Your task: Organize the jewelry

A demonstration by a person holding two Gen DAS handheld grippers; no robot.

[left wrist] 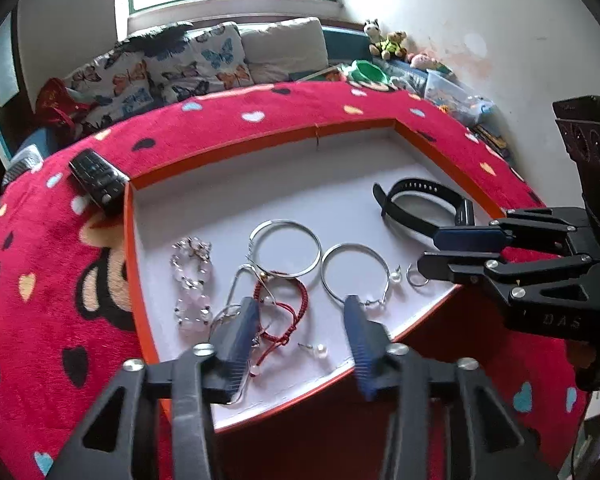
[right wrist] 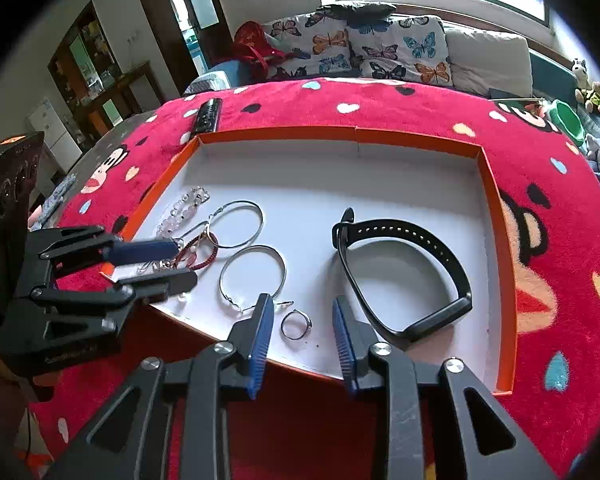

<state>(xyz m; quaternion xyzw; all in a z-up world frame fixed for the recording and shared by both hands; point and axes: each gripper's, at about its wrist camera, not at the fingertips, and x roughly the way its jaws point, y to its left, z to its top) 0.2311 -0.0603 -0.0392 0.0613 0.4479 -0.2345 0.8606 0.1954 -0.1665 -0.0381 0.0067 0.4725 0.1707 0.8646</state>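
Observation:
A white tray with an orange rim [left wrist: 260, 148] [right wrist: 340, 134] lies on a red blanket. It holds a clear bead bracelet [left wrist: 192, 280], two silver hoops [left wrist: 284, 221] [left wrist: 350, 245], a red cord bracelet [left wrist: 302, 292], a pearl stud [left wrist: 320, 350], a small ring [right wrist: 309, 320] and a black watch band [right wrist: 400, 224]. My left gripper [left wrist: 298, 316] is open over the tray's near edge, with the red cord bracelet and the pearl stud lying between its fingers. My right gripper [right wrist: 302, 306] is open too, and the small ring lies loose between its blue pads.
A black remote [left wrist: 98, 178] rests on the red heart-patterned blanket [left wrist: 60, 280] at the tray's far left corner. Butterfly cushions [right wrist: 380, 48] line a sofa behind. Soft toys [left wrist: 392, 42] and a green bowl [left wrist: 370, 70] sit at the far right.

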